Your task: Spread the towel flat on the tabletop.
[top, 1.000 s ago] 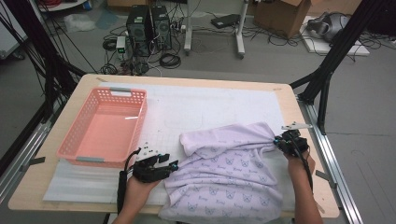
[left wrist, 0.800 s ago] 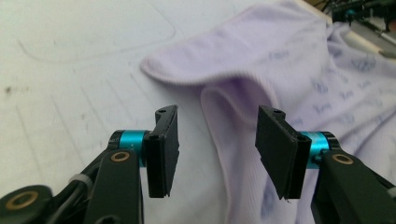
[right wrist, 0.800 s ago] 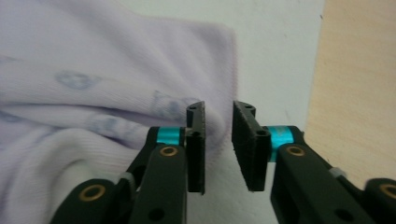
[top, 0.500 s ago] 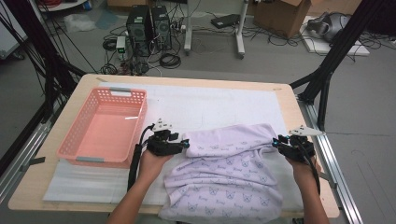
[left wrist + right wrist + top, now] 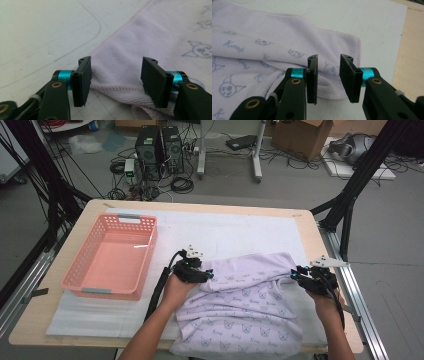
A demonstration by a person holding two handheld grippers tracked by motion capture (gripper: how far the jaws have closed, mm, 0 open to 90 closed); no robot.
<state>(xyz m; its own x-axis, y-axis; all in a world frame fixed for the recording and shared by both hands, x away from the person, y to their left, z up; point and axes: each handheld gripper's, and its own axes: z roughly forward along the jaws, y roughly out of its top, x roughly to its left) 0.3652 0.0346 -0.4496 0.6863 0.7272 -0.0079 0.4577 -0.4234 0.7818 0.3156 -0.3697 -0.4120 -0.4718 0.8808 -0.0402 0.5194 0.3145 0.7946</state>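
Wooden and pale, the table (image 5: 60, 320) carries a white mat (image 5: 240, 232) over most of its top. On that mat, toward the near right corner, lies a lilac towel (image 5: 245, 305) printed with small cat faces, its far part folded over itself in a thick roll and its near edge reaching the table's front edge. At the roll's left end sits the left gripper (image 5: 206, 274); its own view shows the jaws spread wide, one on each side of the towel's stitched corner (image 5: 115, 75), with no cloth pinched between them. At the roll's right end, near the table's right edge, the right gripper (image 5: 295, 275) hovers with its jaws parted by a narrower gap above the towel's folded hem (image 5: 329, 93), not clamped on it. Well apart, on the left side of the mat, stands a pink basket (image 5: 80, 282). Beyond the far edge, computer towers (image 5: 160, 142) and cables lie on the grey floor.
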